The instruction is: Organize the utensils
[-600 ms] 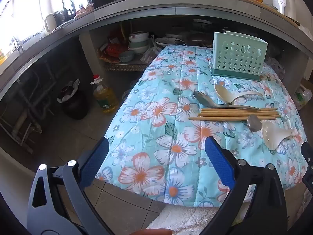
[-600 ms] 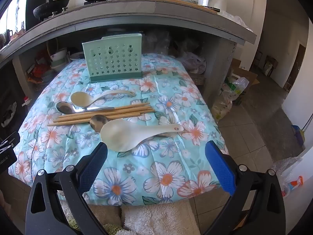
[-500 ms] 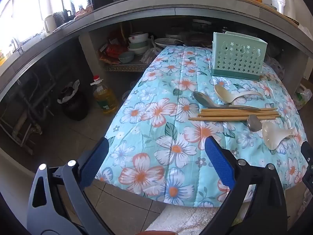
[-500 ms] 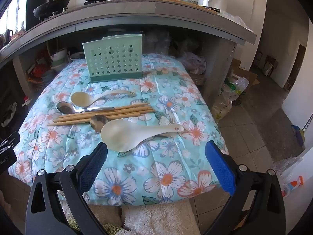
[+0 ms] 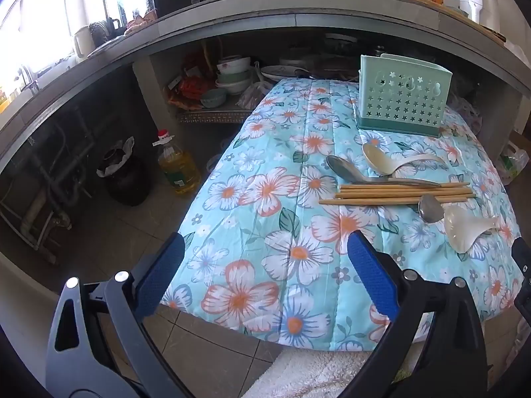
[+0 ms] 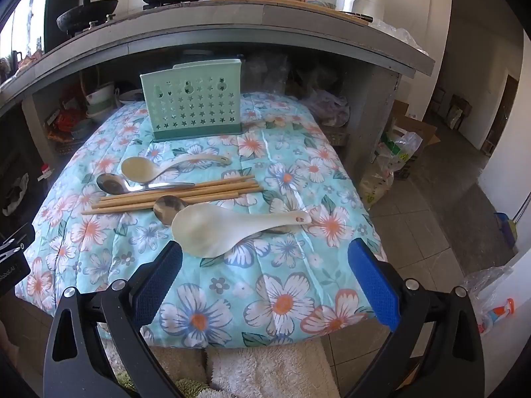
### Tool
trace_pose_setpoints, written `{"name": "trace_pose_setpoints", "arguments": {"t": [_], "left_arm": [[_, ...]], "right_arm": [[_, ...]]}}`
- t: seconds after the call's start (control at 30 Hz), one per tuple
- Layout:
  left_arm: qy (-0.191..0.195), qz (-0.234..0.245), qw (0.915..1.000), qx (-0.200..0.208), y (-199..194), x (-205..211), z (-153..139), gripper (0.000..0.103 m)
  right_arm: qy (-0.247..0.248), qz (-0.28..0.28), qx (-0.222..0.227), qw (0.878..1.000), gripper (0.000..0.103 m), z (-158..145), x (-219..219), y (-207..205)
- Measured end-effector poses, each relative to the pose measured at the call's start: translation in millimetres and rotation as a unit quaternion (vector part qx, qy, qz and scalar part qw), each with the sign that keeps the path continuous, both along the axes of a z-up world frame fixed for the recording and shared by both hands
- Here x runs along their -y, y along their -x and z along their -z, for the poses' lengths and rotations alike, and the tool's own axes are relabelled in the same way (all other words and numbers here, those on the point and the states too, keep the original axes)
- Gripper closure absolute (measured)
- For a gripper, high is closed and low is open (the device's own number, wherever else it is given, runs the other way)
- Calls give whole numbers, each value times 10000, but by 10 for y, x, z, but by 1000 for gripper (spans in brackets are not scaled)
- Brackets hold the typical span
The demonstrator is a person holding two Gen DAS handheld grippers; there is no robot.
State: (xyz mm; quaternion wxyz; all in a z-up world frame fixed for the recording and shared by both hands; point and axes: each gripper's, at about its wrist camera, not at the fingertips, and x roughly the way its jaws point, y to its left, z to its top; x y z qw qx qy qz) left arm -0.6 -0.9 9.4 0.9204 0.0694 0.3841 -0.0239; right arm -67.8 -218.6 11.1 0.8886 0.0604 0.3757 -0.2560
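Both grippers hang over the near edge of the counter, spread wide and empty: the left gripper (image 5: 265,265) over bare flowered cloth (image 5: 265,232) at the near left, the right gripper (image 6: 265,265) just short of the utensils, angled down toward them.

Nearest the right gripper lies the big white rice paddle (image 6: 229,229), bowl to the left, handle running right. It rests partly over a small metal spoon (image 6: 169,209), so it looks like the piece to lift first; gripping the narrow handle rather than the broad bowl should give a surer hold, and lifting straight up should keep the spoon beneath from being dragged.

Just beyond sit the wooden chopsticks (image 6: 172,194), bundled side by side and lying crosswise. A long metal spoon (image 6: 132,184) lies against their far side, and a cream spoon (image 6: 159,167) lies touching or just beside it. These are crowded, so taking one may nudge its neighbours. The quilted cloth is soft, and thin chopsticks may be awkward to pinch off it.

Farthest back stands the green perforated holder (image 6: 195,106), upright and apparently empty, the likely destination. The counter overhang (image 6: 265,43) hangs close above it, which may limit how high long handles can be raised before lowering them in
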Motion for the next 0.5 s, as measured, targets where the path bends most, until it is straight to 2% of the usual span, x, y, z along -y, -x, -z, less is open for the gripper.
{"name": "trace_pose_setpoints", "arguments": {"t": [0.3,0.5], "left_arm": [[-6,-23,10000,3,-4,-26,-49,8],[-24,12,10000,25,22,11,33,8]], "right_arm": [[-12,-6,-7,10000,6,-6,-5,4],[-8,-5,-4,10000,6,-3,-7,5]]}}
